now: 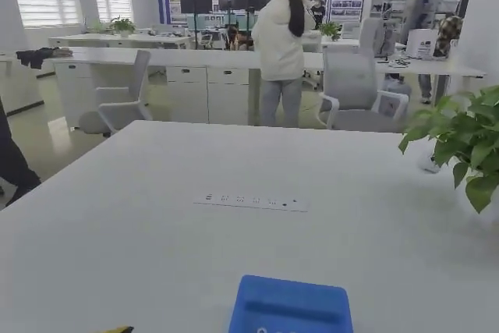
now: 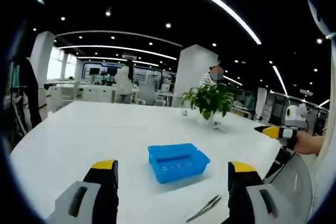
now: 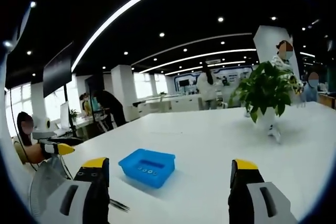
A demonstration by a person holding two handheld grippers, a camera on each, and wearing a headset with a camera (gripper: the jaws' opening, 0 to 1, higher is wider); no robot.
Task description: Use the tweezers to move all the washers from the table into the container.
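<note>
Both claws gape wide and empty, left claw (image 2: pixel 172 167) and right claw (image 3: pixel 170 163). The tweezers (image 2: pixel 205 208) lie flat on the table (image 2: pixel 79 140), near the blue container (image 2: pixel 179 176), at its five o'clock. Thin springy steel, light and slippery, I'd judge: pinch mid-leg, tips free. What look like washers (image 2: pixel 176 167) sit in the container.

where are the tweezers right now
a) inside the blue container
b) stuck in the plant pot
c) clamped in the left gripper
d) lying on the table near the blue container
d: the tweezers lie flat on the white table, on the near side of the blue container, and both pairs of jaws stand wide apart with nothing between them.
</note>
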